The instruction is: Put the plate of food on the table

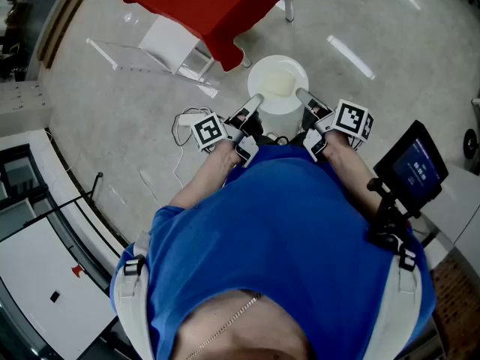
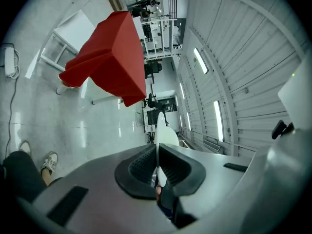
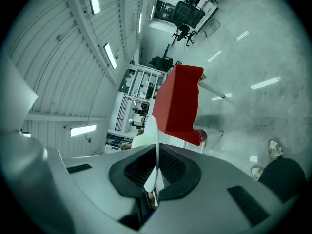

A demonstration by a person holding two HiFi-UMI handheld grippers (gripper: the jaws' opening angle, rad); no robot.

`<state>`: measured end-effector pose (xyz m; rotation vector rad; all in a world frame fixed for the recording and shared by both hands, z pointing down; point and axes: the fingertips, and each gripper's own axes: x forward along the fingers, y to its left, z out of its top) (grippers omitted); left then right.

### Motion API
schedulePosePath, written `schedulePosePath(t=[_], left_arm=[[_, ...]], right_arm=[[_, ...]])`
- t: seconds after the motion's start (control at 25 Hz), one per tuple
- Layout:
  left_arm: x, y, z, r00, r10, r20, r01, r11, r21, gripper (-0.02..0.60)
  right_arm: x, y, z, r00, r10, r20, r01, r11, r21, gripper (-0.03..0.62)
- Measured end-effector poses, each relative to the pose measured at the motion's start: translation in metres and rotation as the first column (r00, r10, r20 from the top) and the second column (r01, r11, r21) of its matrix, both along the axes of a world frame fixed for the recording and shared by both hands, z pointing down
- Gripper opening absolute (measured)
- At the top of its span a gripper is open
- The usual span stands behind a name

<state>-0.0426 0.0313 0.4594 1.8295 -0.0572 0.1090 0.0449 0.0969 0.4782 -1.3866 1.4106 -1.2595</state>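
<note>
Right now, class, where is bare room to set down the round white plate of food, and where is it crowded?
The red-clothed table shows bare cloth over its visible top, bordered by a small white stand on its left; the rest is out of view. Crowded: around the round white plate, pinched by left gripper and right gripper, white cable alongside.

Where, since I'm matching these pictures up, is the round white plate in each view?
Head view: round white plate, upper centre, just below the red-draped table.
Left gripper view: plate edge-on, lower centre, clamped between the jaws.
Right gripper view: plate edge-on, lower centre, clamped between the jaws.
Shared landmark: red-draped table, above the plate in every view.
</note>
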Motion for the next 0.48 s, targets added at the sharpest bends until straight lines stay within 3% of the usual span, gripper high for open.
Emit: schedulePosePath(t=[0.48], left_arm=[[0.0014, -0.0003, 0.0008, 1.0, 0.008, 0.001, -0.008, 1.0, 0.01, 0.018]], right_arm=[[0.0013, 0.0004, 0.0008, 1.0, 0.003, 0.0, -0.003, 1.0, 0.005, 0.012]])
